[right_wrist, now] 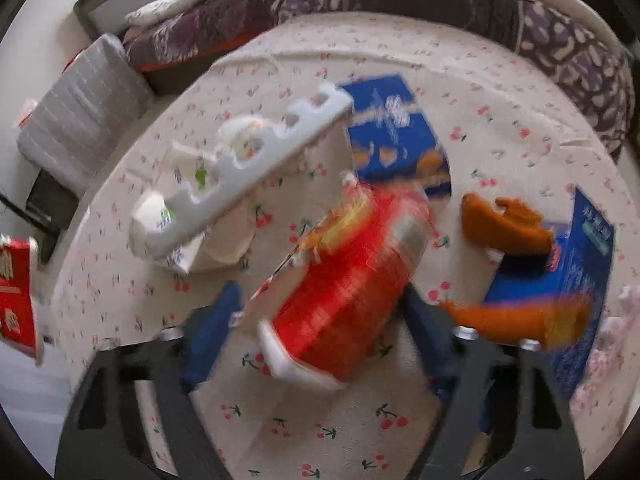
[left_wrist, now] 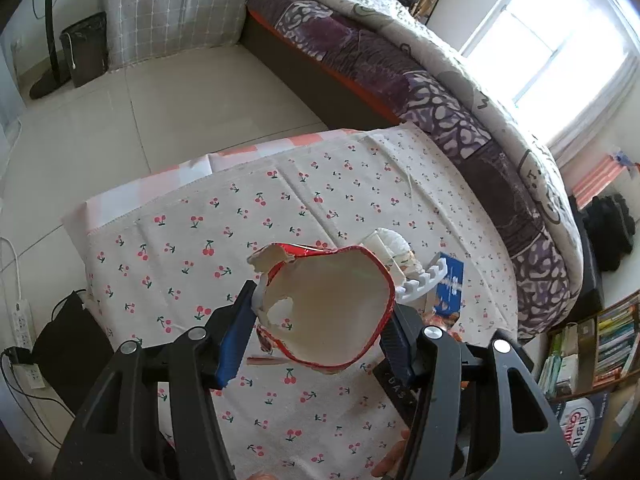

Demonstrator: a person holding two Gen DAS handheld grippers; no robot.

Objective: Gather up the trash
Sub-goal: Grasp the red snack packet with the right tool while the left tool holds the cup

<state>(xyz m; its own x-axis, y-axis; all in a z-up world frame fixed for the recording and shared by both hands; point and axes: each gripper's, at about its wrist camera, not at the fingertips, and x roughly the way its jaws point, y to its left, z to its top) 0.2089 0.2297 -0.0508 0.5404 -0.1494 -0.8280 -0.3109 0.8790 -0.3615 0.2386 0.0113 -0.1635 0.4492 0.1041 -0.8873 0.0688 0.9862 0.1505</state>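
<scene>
Hanging clear: torn cup (left_wrist: 332,308), perhaps gripped.

**Count of items on the cherry-print tablecloth**

Two red paper cups: a torn one (left_wrist: 332,308) seen in the left wrist view, and one lying on its side (right_wrist: 352,284) in the right wrist view. Two blue boxes: one (right_wrist: 396,132) toward the bed, one (right_wrist: 568,280) at the right. One white foam strip with round notches (right_wrist: 248,168). Two orange peel pieces (right_wrist: 504,224) (right_wrist: 516,316). White crumpled wrappers (right_wrist: 224,240) lie under the strip; their number cannot be told.
</scene>
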